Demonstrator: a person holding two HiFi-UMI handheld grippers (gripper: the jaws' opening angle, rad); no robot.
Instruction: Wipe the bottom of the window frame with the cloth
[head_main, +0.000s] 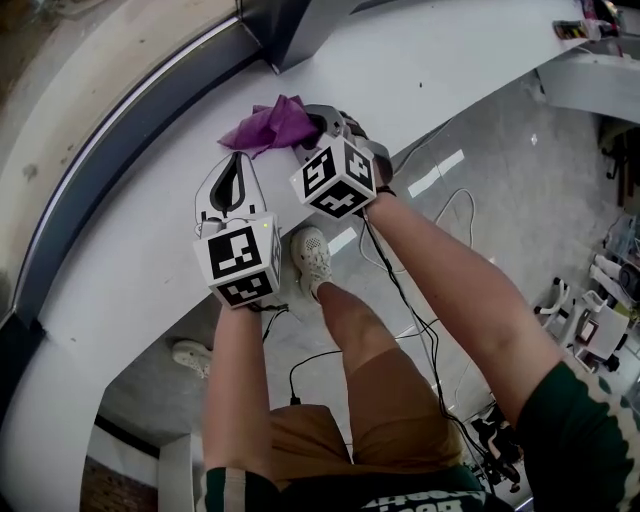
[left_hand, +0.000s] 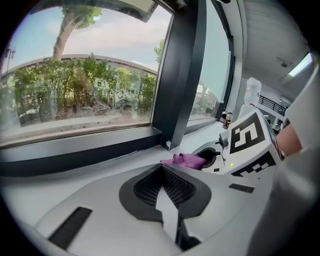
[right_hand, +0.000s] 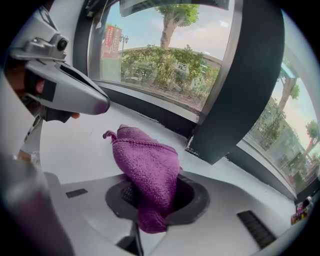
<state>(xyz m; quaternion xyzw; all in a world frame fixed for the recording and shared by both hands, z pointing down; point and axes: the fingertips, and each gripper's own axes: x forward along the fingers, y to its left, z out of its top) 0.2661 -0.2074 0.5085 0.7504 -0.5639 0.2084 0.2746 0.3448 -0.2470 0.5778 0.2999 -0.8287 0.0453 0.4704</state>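
Head view: right tongs (head_main: 322, 124) clamped on purple cloth (head_main: 268, 126) over white sill (head_main: 130, 260), near dark window frame (head_main: 110, 150); left tongs (head_main: 232, 178) beside, tips together, empty; grey floor (head_main: 480, 140), cables (head_main: 400, 290) below

Left gripper view: frame's bottom rail long, low; best to press cloth flat into corner, sweep lengthwise

Right gripper view: cloth bunched, bulging past pads; dark upright post (right_hand: 235, 95) close, greenery beyond glass
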